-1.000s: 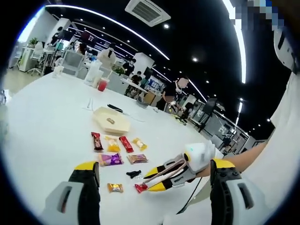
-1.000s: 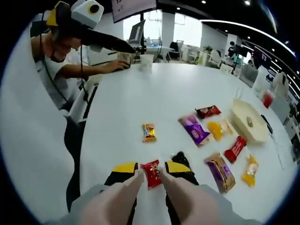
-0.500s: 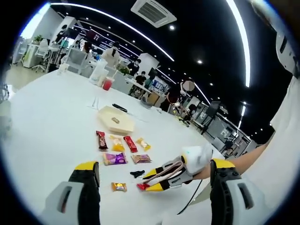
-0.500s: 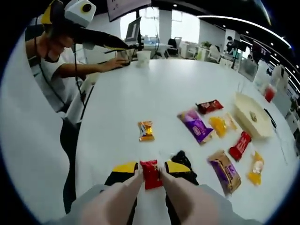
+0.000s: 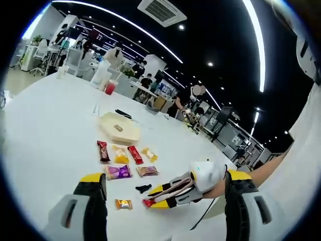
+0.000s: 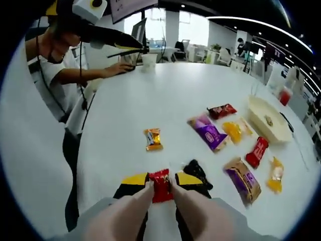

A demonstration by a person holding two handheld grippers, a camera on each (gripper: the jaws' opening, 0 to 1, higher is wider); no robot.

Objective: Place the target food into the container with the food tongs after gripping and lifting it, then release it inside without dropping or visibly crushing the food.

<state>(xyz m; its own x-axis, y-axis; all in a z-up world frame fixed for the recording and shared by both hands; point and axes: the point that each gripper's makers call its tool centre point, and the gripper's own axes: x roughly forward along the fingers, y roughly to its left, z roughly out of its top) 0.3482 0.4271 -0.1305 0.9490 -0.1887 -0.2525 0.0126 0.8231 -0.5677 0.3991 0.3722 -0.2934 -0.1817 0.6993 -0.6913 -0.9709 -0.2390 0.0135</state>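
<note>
A small red wrapped candy (image 6: pixel 160 187) sits pinched between the tips of the pale pink food tongs (image 6: pixel 131 208). My right gripper (image 6: pixel 161 179) is shut on the tongs' arms, low over the white table (image 6: pixel 165 95). In the left gripper view the right gripper (image 5: pixel 173 192) comes in from the right with the red candy (image 5: pixel 149 203) at the tong tips. The cream container (image 6: pixel 268 120) lies far right with one small piece inside; in the left gripper view this container (image 5: pixel 120 128) is beyond the snacks. My left gripper (image 5: pixel 165 176) is wide open, holding nothing.
Loose snacks lie between candy and container: an orange candy (image 6: pixel 152 139), a black packet (image 6: pixel 196 170), a purple pack (image 6: pixel 208 133), a brown pack (image 6: pixel 242 179), a red bar (image 6: pixel 257 150), yellow packs (image 6: pixel 232 132). A person (image 6: pixel 60 65) sits at the table's far left edge.
The tongs have squeezed the red candy narrower and more upright between their tips. Both views have shifted slightly with the hands; the snacks on the table lie as before.
</note>
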